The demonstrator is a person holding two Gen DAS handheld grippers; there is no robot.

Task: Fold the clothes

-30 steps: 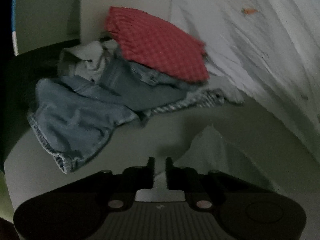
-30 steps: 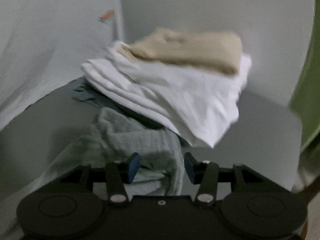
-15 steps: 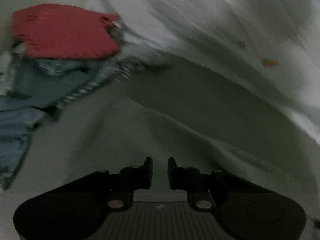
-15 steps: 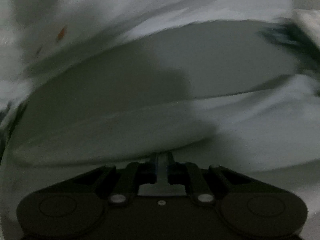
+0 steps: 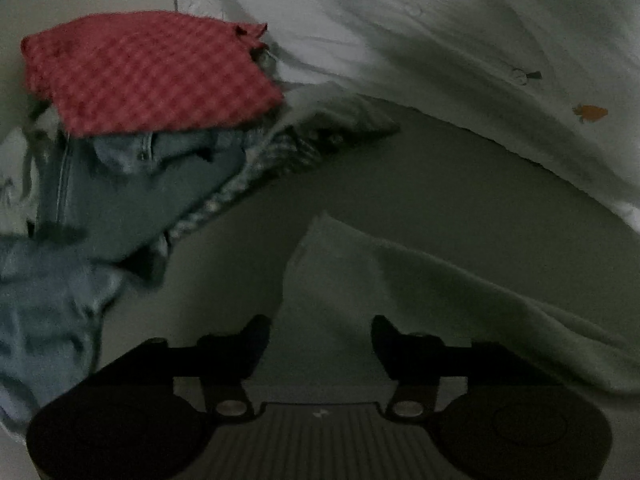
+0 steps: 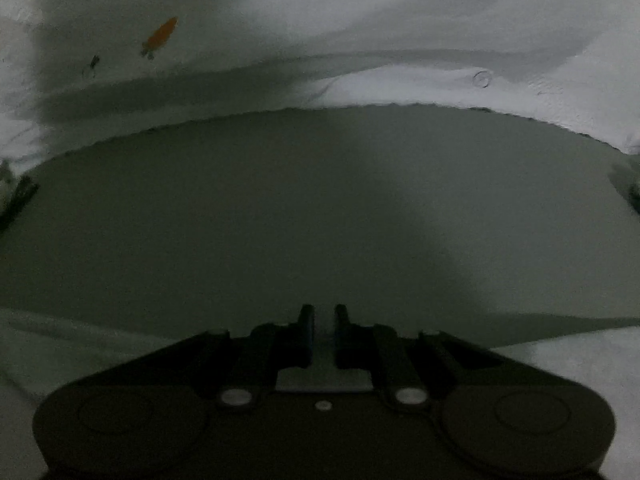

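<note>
On the far left of the left wrist view lies a heap of unfolded clothes: pale blue jeans (image 5: 56,312) at the near edge, a darker denim piece (image 5: 132,200) behind them, and a red checked cloth (image 5: 148,76) on top. A striped garment (image 5: 256,172) pokes out from under the heap toward the middle. None of these looks folded, so most of the work is probably still ahead.

In the middle of that view the left gripper (image 5: 320,340) hangs over the grey bench (image 5: 400,184), its jaws opening wide. A corner of a pale cloth (image 5: 420,280) rises between and just beyond them, but the pads do not appear to press on it; I judge it has been let go or is not yet taken. The cloth runs off to the right, lying loose and rumpled, not squared up.

A white sheet (image 5: 440,40) with a small orange print (image 5: 592,112) covers the back.

In the right wrist view the right gripper (image 6: 322,328) points at bare bench, its jaws nearly together and just starting to part, with nothing visible between them. Pale cloth (image 6: 60,348) lies at both lower corners.
</note>
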